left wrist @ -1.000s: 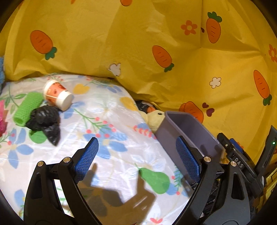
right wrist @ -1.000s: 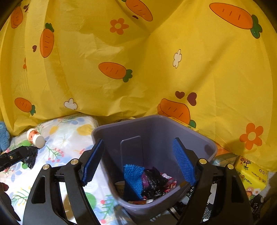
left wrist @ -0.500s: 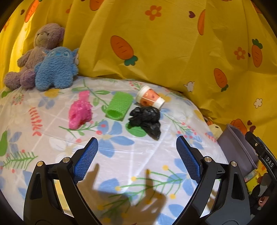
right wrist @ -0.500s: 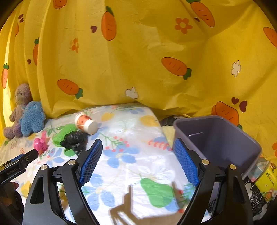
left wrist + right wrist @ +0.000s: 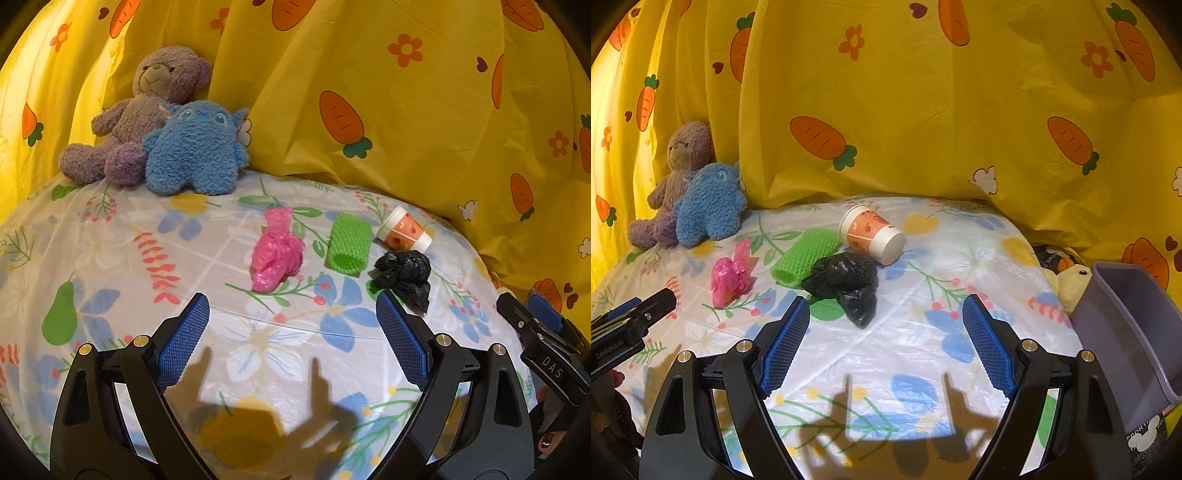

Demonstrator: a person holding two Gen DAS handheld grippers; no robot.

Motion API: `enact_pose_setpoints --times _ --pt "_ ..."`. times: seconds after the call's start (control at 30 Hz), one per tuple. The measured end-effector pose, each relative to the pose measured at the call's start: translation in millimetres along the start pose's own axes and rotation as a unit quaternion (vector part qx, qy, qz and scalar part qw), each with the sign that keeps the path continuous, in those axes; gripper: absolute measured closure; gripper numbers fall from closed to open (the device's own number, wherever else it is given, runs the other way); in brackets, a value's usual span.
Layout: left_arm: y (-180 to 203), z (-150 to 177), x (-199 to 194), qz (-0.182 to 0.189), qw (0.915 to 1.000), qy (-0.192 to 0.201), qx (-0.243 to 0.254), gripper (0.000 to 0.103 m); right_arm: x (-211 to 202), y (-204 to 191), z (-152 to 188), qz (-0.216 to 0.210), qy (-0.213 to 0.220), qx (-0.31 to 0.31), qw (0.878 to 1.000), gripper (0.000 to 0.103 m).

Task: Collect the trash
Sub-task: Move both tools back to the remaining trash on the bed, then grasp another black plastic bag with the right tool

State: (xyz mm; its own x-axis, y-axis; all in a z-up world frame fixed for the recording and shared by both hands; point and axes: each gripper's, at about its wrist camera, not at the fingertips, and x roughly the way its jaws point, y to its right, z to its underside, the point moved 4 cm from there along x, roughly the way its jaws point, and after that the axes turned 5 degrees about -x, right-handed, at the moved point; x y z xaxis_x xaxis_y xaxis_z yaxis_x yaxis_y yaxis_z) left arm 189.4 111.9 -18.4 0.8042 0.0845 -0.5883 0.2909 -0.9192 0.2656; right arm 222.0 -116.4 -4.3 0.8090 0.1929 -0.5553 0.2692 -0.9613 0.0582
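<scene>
Both tools, left tool (image 5: 291,339) and right tool (image 5: 882,343), gape wide and empty, having swung from the bin (image 5: 1126,325) at 3 o'clock toward the bed (image 5: 923,332), where black bag (image 5: 846,280) and cup (image 5: 871,236) wait at 12 o'clock.

Bare sheet (image 5: 916,354) ahead, black bag (image 5: 846,282) nearest, purple bin (image 5: 1126,325) at right, plush toys (image 5: 192,147) behind
</scene>
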Motion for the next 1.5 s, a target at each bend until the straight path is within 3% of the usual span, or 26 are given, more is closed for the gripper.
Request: enact_pose_setpoints --times 0.3,0.63,0.8,0.9,1.07,1.2,1.37,1.5 --pt "-21.3 -22.3 21.3 -0.031 0.9995 0.002 -0.01 0.013 46.8 -22.0 -12.5 -0.013 -0.032 -0.032 0.999 0.021" --pt "-20.9 -41.8 49.2 -0.048 0.9987 -0.009 -0.01 0.013 110.3 -25.6 -16.2 -0.021 -0.077 -0.026 0.996 0.021" --pt "-19.4 -47.9 62.5 -0.052 0.9986 -0.009 -0.006 0.013 130.8 -24.8 -11.2 -0.042 -0.103 -0.019 0.994 0.029" --pt "-15.6 -47.0 72.9 -0.042 0.999 -0.015 -0.004 0.013 139.4 -25.8 -7.2 -0.058 -0.116 -0.017 0.991 0.044" --pt "-10.5 -43.0 89.7 -0.028 0.9992 -0.027 -0.001 0.013 143.6 -25.3 -2.5 -0.072 -0.122 -0.023 0.99 0.082" --pt "-13.0 -40.1 105.4 -0.025 0.9987 -0.043 -0.008 0.013 131.9 -20.8 -6.4 -0.079 -0.104 -0.017 0.991 0.085" --pt "-17.6 -32.7 126.7 -0.014 0.997 -0.074 -0.016 0.023 111.7 -15.0 -10.4 -0.087 -0.083 -0.019 0.993 0.085" --pt "-16.7 -23.1 139.5 -0.001 0.9943 -0.106 -0.012 0.047 95.1 -10.2 -9.6 -0.087 -0.069 -0.027 0.993 0.085"
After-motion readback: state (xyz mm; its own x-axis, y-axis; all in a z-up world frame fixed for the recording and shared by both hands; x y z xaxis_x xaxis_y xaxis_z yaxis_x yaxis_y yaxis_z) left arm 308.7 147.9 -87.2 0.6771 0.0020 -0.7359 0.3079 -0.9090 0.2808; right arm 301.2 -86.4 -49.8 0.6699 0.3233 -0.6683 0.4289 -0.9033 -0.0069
